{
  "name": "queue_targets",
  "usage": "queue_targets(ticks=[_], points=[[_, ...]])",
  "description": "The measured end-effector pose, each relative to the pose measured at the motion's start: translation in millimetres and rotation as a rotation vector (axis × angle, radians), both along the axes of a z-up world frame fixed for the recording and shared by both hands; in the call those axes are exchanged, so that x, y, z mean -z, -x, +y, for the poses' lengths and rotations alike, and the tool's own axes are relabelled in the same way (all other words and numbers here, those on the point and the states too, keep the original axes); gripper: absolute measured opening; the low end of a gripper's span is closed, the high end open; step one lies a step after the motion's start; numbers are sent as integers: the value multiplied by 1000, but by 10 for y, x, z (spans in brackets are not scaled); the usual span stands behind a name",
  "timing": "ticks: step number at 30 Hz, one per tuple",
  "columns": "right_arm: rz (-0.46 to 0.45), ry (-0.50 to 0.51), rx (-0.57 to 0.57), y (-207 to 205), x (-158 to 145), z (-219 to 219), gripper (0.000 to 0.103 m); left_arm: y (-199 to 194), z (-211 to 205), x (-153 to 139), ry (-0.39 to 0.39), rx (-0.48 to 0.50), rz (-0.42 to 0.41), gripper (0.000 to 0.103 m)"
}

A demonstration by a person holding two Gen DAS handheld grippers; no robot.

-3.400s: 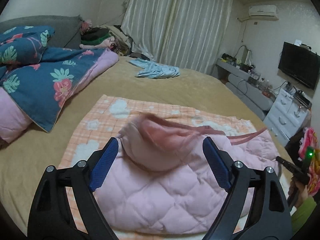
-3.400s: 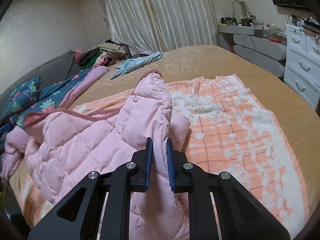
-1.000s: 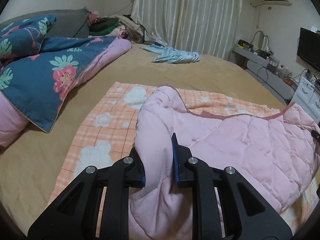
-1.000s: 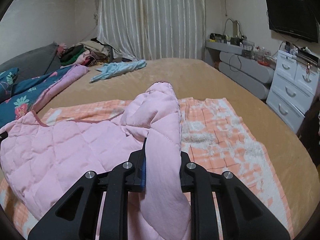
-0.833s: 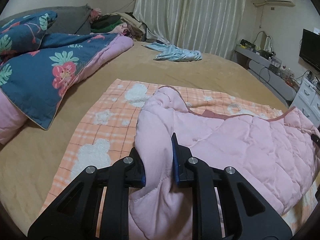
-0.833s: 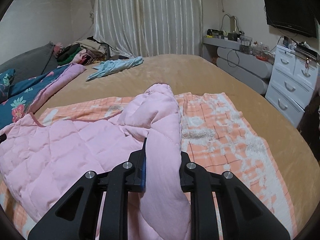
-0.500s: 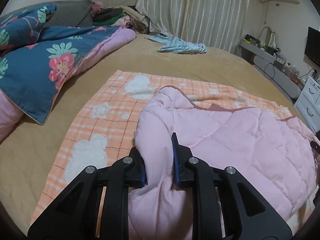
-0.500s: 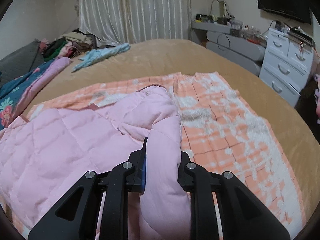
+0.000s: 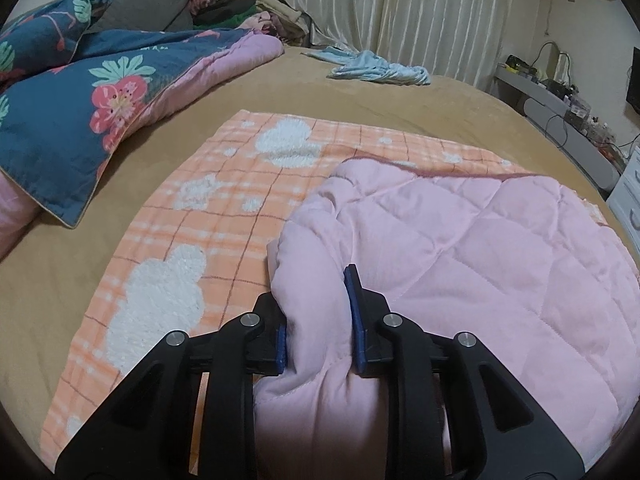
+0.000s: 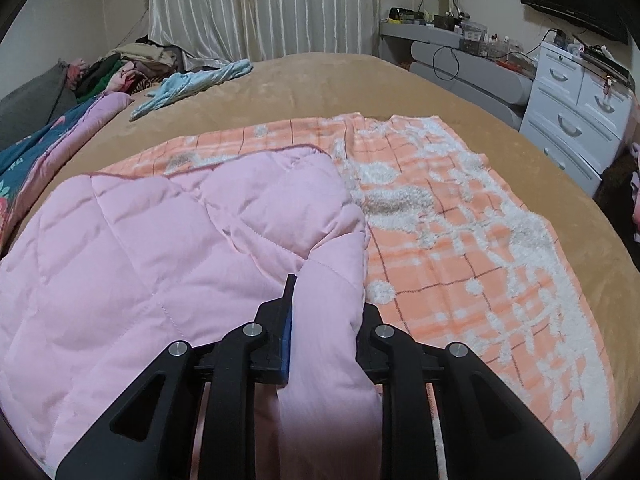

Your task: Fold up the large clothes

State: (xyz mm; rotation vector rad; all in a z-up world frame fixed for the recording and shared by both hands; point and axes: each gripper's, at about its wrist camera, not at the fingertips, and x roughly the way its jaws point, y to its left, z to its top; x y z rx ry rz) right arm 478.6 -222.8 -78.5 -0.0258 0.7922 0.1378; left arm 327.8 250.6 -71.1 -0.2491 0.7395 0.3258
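Note:
A pink quilted jacket (image 9: pixel 460 248) lies spread on an orange-and-white checked blanket (image 9: pixel 224 216) on the bed. My left gripper (image 9: pixel 318 320) is shut on a thick fold at the jacket's left near edge. In the right wrist view the same jacket (image 10: pixel 160 248) fills the left half, over the blanket (image 10: pixel 460 216). My right gripper (image 10: pixel 326 316) is shut on a fold at the jacket's right near edge. The jacket's far edge, with a darker pink trim, lies flat on the blanket.
A blue floral duvet (image 9: pixel 80 92) is heaped at the left. A light blue garment (image 9: pixel 376 68) lies far back on the tan bed (image 10: pixel 320 84). A clothes pile (image 10: pixel 128 68) sits by the curtains. White drawers (image 10: pixel 576 120) stand at the right.
Both grippers have lowered and moved forward with the jacket. The raised folds have come down and the jacket now lies flatter on the blanket. The left gripper shut on the jacket since 3.4 s ago.

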Motion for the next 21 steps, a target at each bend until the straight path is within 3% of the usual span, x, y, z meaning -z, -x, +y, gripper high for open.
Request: queue_targets(ticks=[21], points=[[14, -24, 17, 66, 215, -56, 29, 14, -21, 85, -2, -4, 0, 19]])
